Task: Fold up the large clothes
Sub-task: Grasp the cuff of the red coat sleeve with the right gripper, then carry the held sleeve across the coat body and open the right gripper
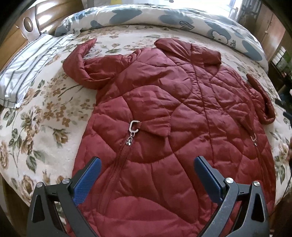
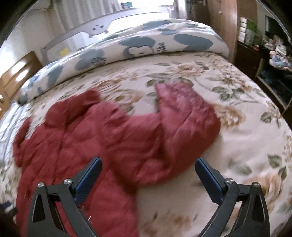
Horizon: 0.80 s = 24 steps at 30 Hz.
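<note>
Dark red quilted puffer jacket (image 1: 164, 113) lies spread on the floral bedspread (image 1: 45, 113); left tool (image 1: 147, 165) and right tool (image 2: 148, 165) both gape wide, gripping nothing.

A wide bed with a cream, flower-printed cover (image 1: 45, 113) filled the room. A rolled white duvet with blue cartoon patches (image 2: 146, 45) lay along its far edge, and a blue-and-white striped pillow (image 1: 27, 69) rested near the glossy wooden headboard (image 1: 45, 16). Bright daylight poured in from a window behind. A dark, cluttered shelf unit (image 2: 264, 60) stood at the right.
</note>
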Each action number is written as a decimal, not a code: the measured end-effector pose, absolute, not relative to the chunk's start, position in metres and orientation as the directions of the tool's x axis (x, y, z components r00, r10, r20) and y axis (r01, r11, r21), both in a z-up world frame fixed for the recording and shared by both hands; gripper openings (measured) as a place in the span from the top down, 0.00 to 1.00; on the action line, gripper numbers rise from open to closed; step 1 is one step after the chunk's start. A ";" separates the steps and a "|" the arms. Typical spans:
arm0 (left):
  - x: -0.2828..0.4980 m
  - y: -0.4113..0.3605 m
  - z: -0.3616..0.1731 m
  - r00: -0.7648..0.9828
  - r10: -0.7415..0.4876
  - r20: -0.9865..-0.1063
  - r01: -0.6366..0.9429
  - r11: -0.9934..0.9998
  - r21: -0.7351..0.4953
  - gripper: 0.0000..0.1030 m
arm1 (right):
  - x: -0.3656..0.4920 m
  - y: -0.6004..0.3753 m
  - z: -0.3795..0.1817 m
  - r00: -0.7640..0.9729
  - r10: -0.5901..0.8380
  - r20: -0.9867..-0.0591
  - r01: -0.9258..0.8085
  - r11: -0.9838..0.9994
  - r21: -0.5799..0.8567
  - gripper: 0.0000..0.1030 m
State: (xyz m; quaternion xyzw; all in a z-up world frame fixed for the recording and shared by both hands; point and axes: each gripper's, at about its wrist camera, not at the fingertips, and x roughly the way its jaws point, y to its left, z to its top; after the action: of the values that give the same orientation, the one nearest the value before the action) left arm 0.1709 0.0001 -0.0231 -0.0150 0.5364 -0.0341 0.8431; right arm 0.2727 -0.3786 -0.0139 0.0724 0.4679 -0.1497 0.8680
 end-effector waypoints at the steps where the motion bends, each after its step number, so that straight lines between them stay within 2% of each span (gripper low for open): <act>1: 0.175 0.000 -0.025 0.418 -0.072 -0.906 0.039 0.997 -0.061 0.01 | 0.285 -0.387 -0.018 0.506 -0.213 -0.836 0.347 0.938 -0.029 0.09; 8: 0.199 -0.001 -0.040 0.392 -0.063 -0.918 0.025 0.998 -0.058 0.01 | 0.352 -0.433 -0.058 0.432 -0.236 -0.870 0.420 0.907 -0.037 0.11; 12: 0.207 -0.005 -0.050 0.375 -0.055 -0.925 0.027 0.998 -0.049 0.01 | 0.380 -0.445 -0.084 0.377 -0.298 -0.877 0.433 0.893 -0.117 0.13; 14: 0.210 -0.006 -0.054 0.369 -0.049 -0.928 0.031 0.999 -0.041 0.01 | 0.386 -0.453 -0.090 0.357 -0.327 -0.875 0.452 0.880 -0.144 0.24; 16: 0.211 -0.008 -0.058 0.359 -0.052 -0.932 0.033 0.999 -0.044 0.01 | 0.390 -0.458 -0.093 0.351 -0.324 -0.878 0.461 0.877 -0.139 0.31; 17: 0.213 -0.009 -0.060 0.356 -0.053 -0.933 0.034 0.998 -0.044 0.01 | 0.389 -0.459 -0.092 0.356 -0.321 -0.878 0.459 0.878 -0.135 0.45; 18: 0.213 -0.009 -0.062 0.352 -0.054 -0.935 0.035 0.998 -0.044 0.01 | 0.389 -0.458 -0.089 0.364 -0.316 -0.876 0.453 0.882 -0.130 0.53; 19: 0.213 -0.009 -0.063 0.350 -0.054 -0.935 0.035 0.998 -0.045 0.01 | 0.388 -0.457 -0.087 0.374 -0.308 -0.875 0.445 0.887 -0.122 0.71; 20: 0.214 -0.010 -0.064 0.348 -0.058 -0.936 0.036 0.998 -0.049 0.01 | 0.386 -0.454 -0.083 0.383 -0.302 -0.873 0.435 0.893 -0.118 0.83; 24: 0.212 -0.011 -0.063 0.352 -0.073 -0.933 0.046 0.997 -0.060 0.01 | 0.374 -0.440 -0.062 0.449 -0.245 -0.859 0.399 0.915 -0.053 0.87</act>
State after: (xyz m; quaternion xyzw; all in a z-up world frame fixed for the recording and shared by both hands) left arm 0.2124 -0.0113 -0.0630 -0.0116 0.5682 -0.0361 0.8220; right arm 0.3737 -0.4399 -0.0624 0.0786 0.4895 -0.1900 0.8474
